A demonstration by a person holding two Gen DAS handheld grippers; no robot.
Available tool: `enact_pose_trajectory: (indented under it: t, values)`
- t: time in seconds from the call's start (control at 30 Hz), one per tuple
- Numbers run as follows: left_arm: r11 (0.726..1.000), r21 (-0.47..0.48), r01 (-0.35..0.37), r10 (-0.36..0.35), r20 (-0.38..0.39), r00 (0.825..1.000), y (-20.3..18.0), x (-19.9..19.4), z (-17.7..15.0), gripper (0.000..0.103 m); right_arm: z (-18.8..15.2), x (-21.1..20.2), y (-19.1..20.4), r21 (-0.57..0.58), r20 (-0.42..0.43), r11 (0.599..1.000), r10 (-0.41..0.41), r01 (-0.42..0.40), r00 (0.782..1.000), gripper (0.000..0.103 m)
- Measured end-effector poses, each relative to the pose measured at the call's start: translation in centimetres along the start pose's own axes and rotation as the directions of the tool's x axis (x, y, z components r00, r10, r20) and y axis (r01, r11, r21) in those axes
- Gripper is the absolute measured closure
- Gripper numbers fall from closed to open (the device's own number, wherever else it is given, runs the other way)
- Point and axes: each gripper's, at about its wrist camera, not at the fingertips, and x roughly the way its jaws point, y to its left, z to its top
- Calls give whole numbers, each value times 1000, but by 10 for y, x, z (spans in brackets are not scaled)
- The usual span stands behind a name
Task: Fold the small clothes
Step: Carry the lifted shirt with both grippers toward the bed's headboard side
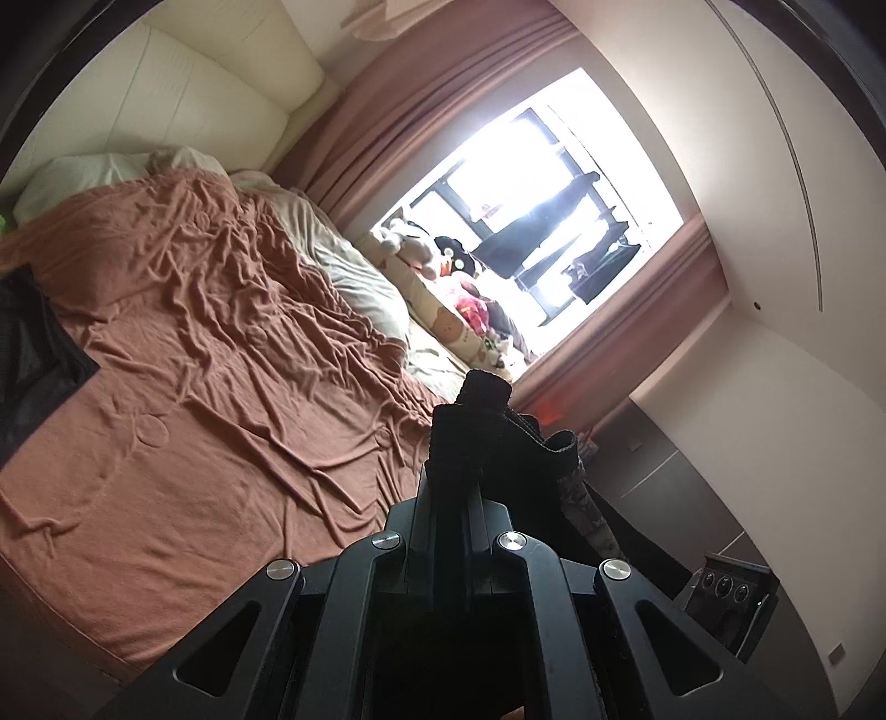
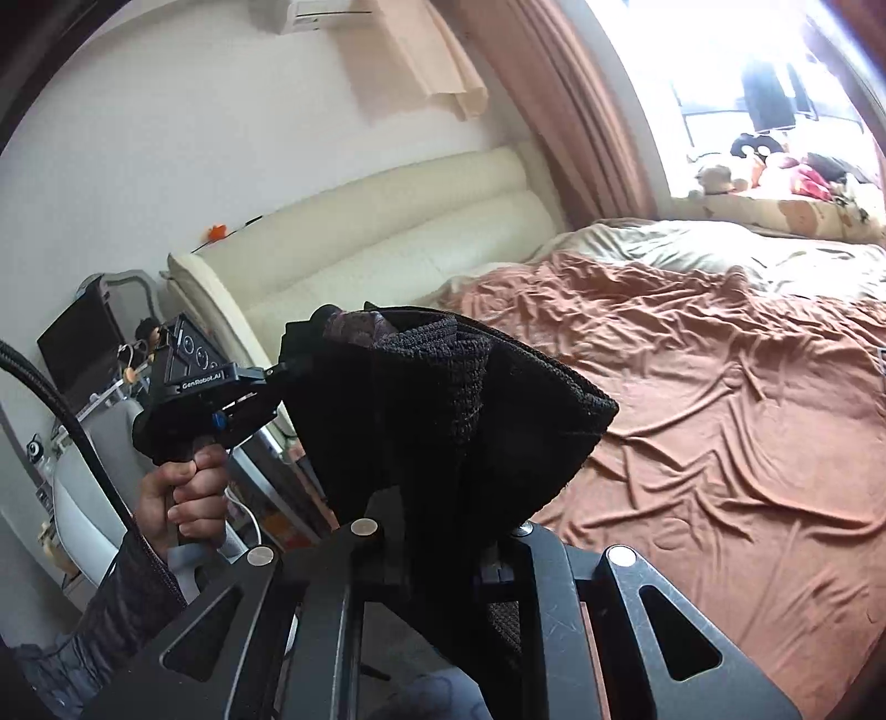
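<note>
Blown-out window (image 1: pixel 531 183) glare, dim foreground, curved fisheye edges.

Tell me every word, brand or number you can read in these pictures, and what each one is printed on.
"GenRobot.AI": white lettering on the side of the black left gripper, seen from the right wrist view.
The round dials on the black panel above that lettering: marks too small to read.
The air conditioner on the wall: no legible label.
The left wrist view shows no readable text.

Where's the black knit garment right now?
The black knit garment hangs in the air, stretched between the left tongs and the right tongs, above the near edge of the bed's rust-brown sheet.
</note>
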Motion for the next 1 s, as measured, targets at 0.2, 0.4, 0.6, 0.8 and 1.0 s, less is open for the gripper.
enact_pose_trajectory:
  t: [0.2,0.4,0.6,0.8,1.0]
  values:
    - [998,-13,-55,56,66,996,29,-39,29,97,16,49,10,-48,-36,996,72,-73,997,93]
    - [994,-40,-104,108,114,988,64,-72,56,97,33,98,22,-92,-74,988,121,-127,990,93]
    - [984,-48,-173,179,149,973,97,-103,88,97,49,151,44,-130,-103,974,172,-185,980,93]
    - [970,-43,-239,243,197,950,131,-138,125,97,62,206,72,-168,-127,958,215,-234,968,93]
    - [949,-69,-309,316,241,918,168,-164,156,97,72,263,106,-197,-155,943,241,-269,958,93]
